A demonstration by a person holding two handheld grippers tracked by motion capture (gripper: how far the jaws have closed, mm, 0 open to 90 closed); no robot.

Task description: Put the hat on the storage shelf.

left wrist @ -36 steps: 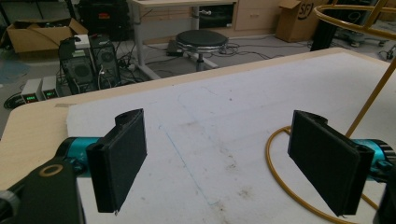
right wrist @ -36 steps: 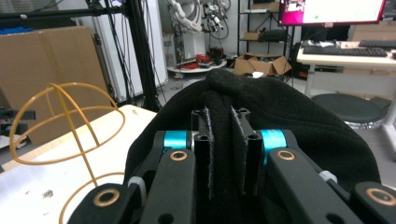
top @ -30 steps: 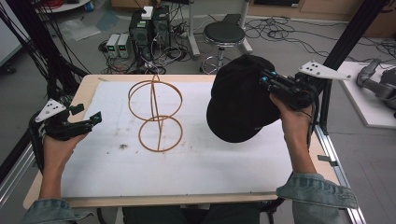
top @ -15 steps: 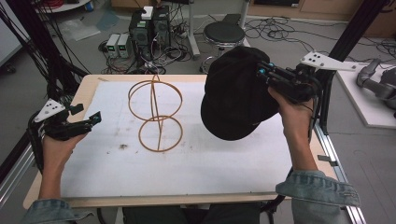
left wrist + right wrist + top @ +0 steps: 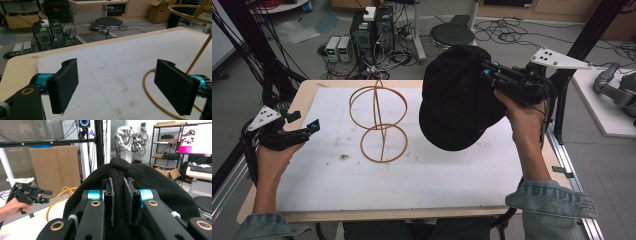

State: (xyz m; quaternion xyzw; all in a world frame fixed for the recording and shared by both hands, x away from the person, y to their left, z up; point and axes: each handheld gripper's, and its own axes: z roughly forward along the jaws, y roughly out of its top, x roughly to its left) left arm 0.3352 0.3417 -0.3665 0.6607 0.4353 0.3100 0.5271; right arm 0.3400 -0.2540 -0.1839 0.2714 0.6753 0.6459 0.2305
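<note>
Right claw (image 5: 486, 70) gripped the cap (image 5: 459, 100).
It hung left of that claw, above the tabletop (image 5: 437, 170); left claw (image 5: 120, 87) stood open.

Person: blue denim sleeves, cuffs rolled/bunched at both wrists, hands bare.

L gripper (image 5: 309, 128): black body, grey three-cornered plate on top w/ small dark holes, black cable trailing off the back. Jaws = two flat black rectangular pads w/ textured faces, each on a teal metallic collar. Brass-coloured ring fastener on black link at base.

R gripper (image 5: 120, 202): same build. Black linkage arms, four brass-ringed pivots, teal collars either side, pad edges look frayed pale. Grey plate on top w/ three dark dots; black cable behind. Small teal accents near front of body.
</note>
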